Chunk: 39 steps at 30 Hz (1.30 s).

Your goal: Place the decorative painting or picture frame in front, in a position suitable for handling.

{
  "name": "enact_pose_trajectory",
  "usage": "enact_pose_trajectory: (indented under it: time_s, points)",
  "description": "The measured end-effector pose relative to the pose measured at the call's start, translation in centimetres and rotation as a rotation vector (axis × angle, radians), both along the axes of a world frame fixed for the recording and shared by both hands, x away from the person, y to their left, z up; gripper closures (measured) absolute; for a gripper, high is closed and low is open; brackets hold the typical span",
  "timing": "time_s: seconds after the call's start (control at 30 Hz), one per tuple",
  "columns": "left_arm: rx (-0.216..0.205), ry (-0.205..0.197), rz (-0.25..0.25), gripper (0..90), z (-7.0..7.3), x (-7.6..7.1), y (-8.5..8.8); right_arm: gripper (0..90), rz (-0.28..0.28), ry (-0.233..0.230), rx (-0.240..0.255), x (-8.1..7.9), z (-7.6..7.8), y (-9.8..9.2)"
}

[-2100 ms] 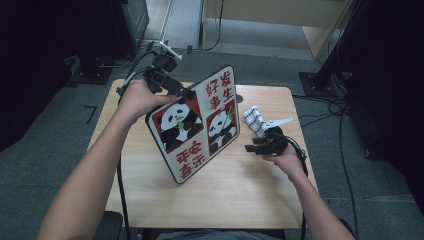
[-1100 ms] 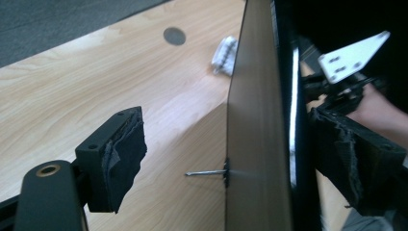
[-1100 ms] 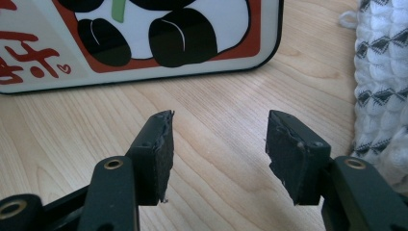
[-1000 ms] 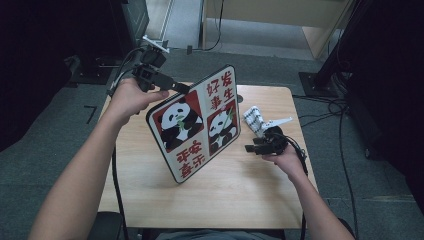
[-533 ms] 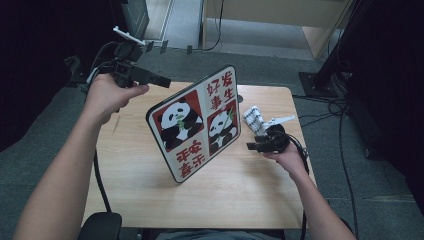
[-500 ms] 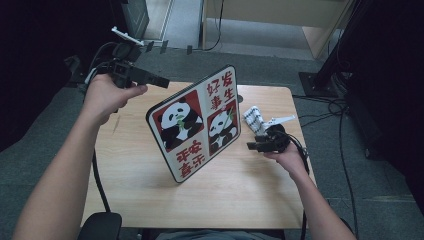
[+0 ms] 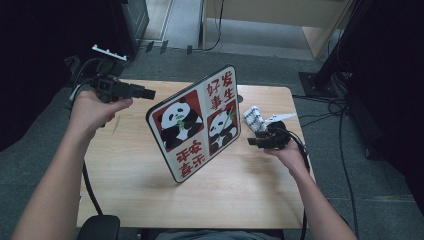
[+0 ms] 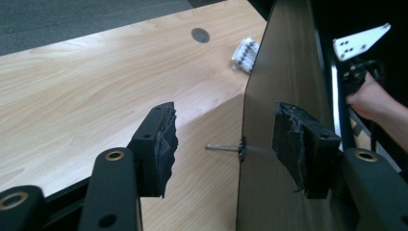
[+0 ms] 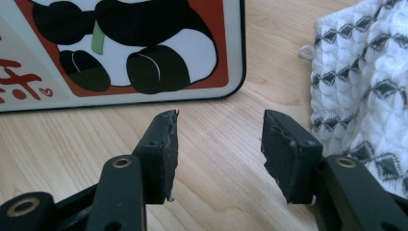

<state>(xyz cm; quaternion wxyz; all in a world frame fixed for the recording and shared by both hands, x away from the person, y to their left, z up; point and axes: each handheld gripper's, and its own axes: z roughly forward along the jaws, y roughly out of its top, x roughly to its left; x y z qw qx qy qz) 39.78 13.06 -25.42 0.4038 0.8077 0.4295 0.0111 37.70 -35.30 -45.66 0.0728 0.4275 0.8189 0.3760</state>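
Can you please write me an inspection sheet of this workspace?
Surface: light wooden table, one round cable hole.
Job's things: panda picture board, standing tilted by itself, thin metal prop behind.
Clutter: folded white patterned cloth beside board.
Grippers: left tongs open, raised off the board's left; right tongs open, low by the cloth; both have just been closing, nothing between.
Cables: black leads on floor.
Surroundings: grey carpet, dark curtains.

You have a glossy, smooth panda board (image 7: 196,122) with a matt dark back on a pale wood-grain table (image 7: 125,165), and beside the board a white knitted cloth (image 9: 365,91).
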Motion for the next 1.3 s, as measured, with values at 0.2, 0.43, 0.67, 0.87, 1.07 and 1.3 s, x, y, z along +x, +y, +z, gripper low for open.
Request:
enact_pose_trajectory:
  time_s: [0.2,0.43,0.67,0.87,1.07,1.3]
  points:
    - [-0.003,-0.022,-0.009,38.4,-1.2,-1.1,0.9,47.6,-0.018,0.005,-0.027,0.7,0.2,0.3]
    - [-0.016,-0.028,0.0,36.0,-2.7,-2.0,1.8,47.6,-0.03,0.009,-0.033,1.2,0.6,0.1]
    - [-0.028,-0.027,0.01,35.5,-4.8,-3.2,2.5,47.4,-0.04,-0.023,-0.039,2.2,1.3,0.0]
    - [-0.048,-0.023,0.009,36.1,-6.2,-4.3,2.8,47.3,-0.064,-0.028,-0.042,3.2,1.7,-0.5]
    - [-0.048,-0.016,-0.003,37.0,-7.6,-5.5,2.7,45.8,-0.101,-0.025,-0.026,4.2,1.8,-1.5]
    - [-0.065,-0.006,-0.01,36.3,-8.9,-6.9,2.4,46.3,-0.166,-0.025,-0.029,5.4,1.3,-2.8]
